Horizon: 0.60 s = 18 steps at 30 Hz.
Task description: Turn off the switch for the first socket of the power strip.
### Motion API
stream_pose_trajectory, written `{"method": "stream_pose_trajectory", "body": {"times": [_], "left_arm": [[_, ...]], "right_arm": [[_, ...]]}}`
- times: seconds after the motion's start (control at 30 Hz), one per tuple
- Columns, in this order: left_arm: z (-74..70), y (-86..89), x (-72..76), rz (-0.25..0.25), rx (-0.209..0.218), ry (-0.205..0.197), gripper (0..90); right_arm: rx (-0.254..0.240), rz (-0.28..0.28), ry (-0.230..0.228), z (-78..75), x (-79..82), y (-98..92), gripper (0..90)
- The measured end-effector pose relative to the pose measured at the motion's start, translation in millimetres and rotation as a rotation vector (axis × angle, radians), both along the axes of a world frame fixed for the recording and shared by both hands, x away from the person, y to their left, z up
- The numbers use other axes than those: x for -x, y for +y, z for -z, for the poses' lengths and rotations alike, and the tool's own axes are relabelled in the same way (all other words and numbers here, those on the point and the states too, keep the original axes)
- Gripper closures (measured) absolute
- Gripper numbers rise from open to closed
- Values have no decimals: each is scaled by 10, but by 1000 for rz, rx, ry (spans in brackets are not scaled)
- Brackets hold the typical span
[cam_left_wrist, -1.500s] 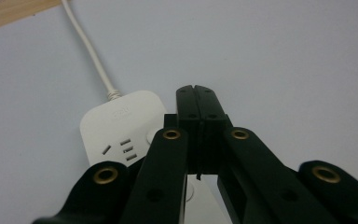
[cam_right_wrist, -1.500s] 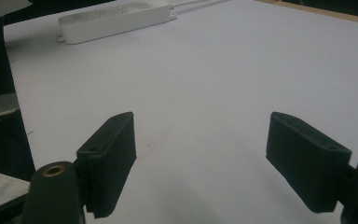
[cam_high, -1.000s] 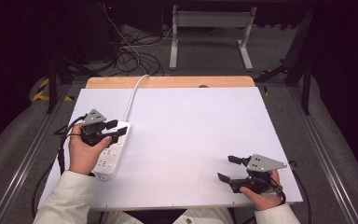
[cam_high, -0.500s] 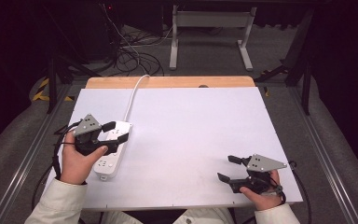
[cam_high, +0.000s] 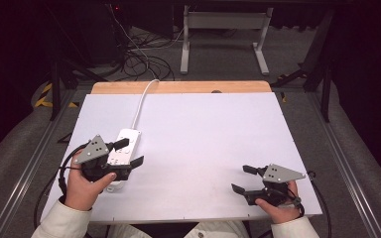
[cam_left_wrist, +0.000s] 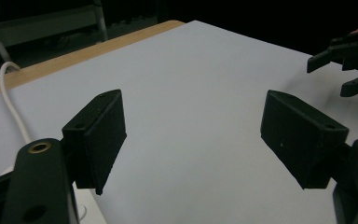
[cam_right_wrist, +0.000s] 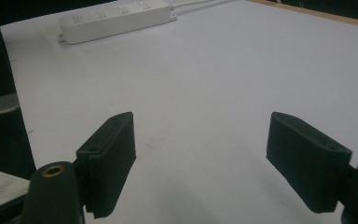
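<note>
On the white desk (cam_high: 198,148), the left claw (cam_high: 128,152) hovers wide open and empty over the near end of a white power strip (cam_high: 124,146), while the right claw (cam_high: 242,179), also spread and empty, sits well apart near the front right corner.

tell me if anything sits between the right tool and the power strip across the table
Nothing visible does. From the right tool, jaws open, only bare white table stretches to the power strip. The left tool, also open, hangs over the strip's near end, on its far side from the right tool.
</note>
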State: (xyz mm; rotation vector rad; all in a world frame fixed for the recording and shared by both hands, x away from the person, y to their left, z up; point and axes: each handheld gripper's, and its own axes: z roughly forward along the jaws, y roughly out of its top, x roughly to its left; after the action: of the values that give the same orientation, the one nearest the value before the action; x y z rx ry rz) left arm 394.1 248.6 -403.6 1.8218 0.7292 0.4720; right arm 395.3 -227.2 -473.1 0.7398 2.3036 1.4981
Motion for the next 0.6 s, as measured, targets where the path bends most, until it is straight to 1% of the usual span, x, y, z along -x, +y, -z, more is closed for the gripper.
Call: {"method": "stream_pose_trajectory", "body": {"times": [0.03, 0.1, 0.17, 0.2, 0.23, 0.3, 0.47, 0.53, 0.6], "left_arm": [[16, 6, 11, 4, -3, -9, 218], [58, 6, 42, 9, 10, -15, 213], [100, 14, 65, 17, 10, -30, 213], [122, 19, 78, 24, 8, -32, 211], [148, 20, 87, 27, 16, -32, 210], [197, 23, 101, 40, 32, -13, 208], [292, 28, 142, 57, 49, -23, 207], [331, 25, 160, 66, 35, -28, 206], [379, 17, 179, 70, 33, -21, 206]], "right_arm": [[0, 0, 0, -1, 1, 1, 245], [0, 0, 1, -2, 3, 2, 245], [-1, -2, 1, -1, 1, 0, 243], [-2, -2, 2, -1, 0, 0, 243], [-2, -2, 3, -1, 0, 0, 243], [2, -2, 1, -1, 4, 2, 240], [0, -5, 0, -3, 4, 1, 238], [0, -5, 3, -1, 4, 2, 238], [0, -7, 2, -1, 4, 3, 237]]}}
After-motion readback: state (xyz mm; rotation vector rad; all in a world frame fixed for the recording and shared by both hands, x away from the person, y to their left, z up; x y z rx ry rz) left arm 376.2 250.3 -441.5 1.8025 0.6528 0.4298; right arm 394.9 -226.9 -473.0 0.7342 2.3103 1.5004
